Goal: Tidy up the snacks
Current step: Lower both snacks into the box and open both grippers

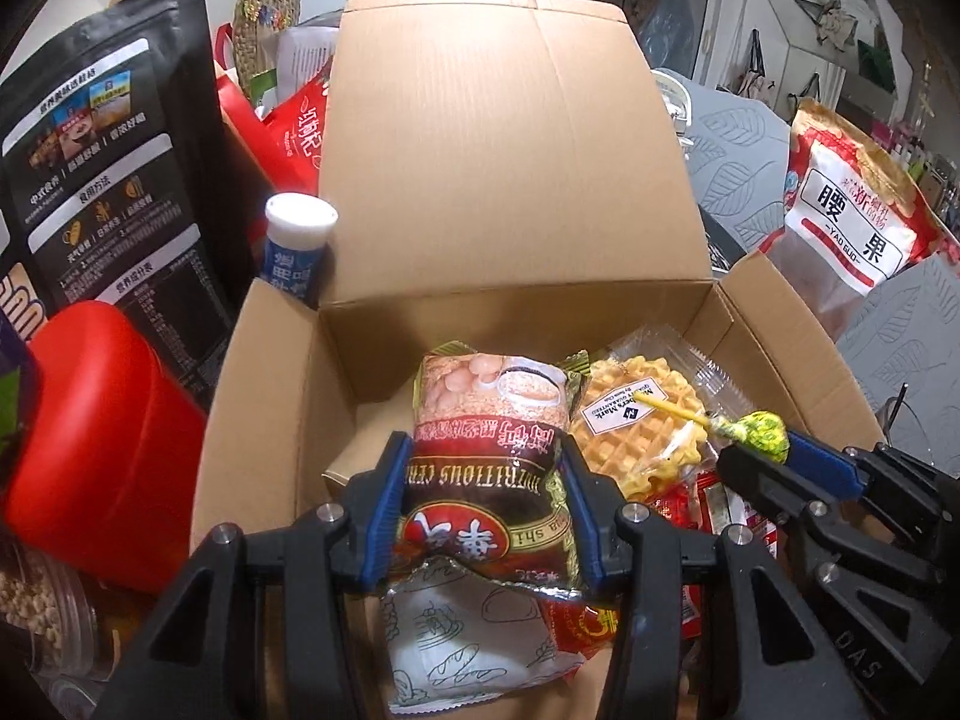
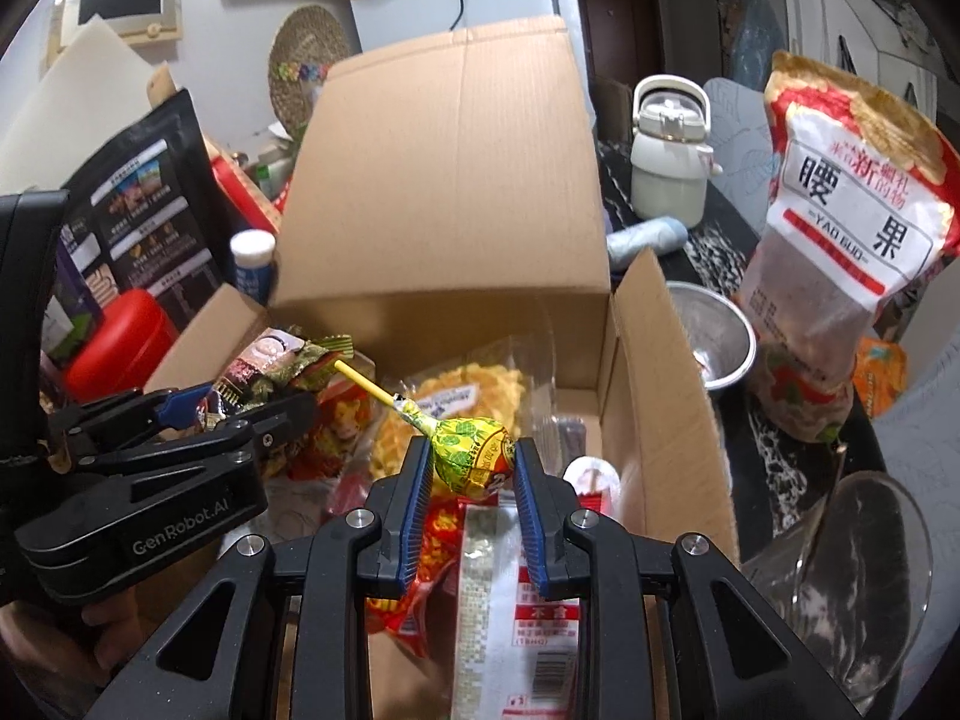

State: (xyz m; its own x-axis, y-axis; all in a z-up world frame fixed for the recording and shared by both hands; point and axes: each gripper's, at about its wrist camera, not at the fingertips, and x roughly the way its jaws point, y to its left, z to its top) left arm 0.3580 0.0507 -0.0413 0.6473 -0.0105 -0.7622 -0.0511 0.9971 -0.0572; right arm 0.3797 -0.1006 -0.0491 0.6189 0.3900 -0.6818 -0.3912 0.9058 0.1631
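An open cardboard box [image 1: 510, 180] [image 2: 450, 192] stands in front of both grippers with its lid flap up. My left gripper [image 1: 483, 462] is shut on a cereal snack packet [image 1: 489, 420] and holds it over the box. My right gripper [image 2: 471, 450] is shut on a green and yellow lollipop [image 2: 474, 456], its yellow stick pointing up left; it also shows in the left wrist view [image 1: 759, 435]. A wrapped waffle [image 1: 642, 432] [image 2: 456, 408] and red snack packets [image 2: 444, 540] lie inside the box.
A cashew bag [image 1: 846, 210] [image 2: 852, 228] stands right of the box. A black pouch [image 1: 102, 168], a red container [image 1: 96, 450] and a white-capped bottle [image 1: 297, 240] stand on the left. A white kettle [image 2: 669, 150], a metal bowl [image 2: 714, 336] and a glass jug [image 2: 858, 576] are on the right.
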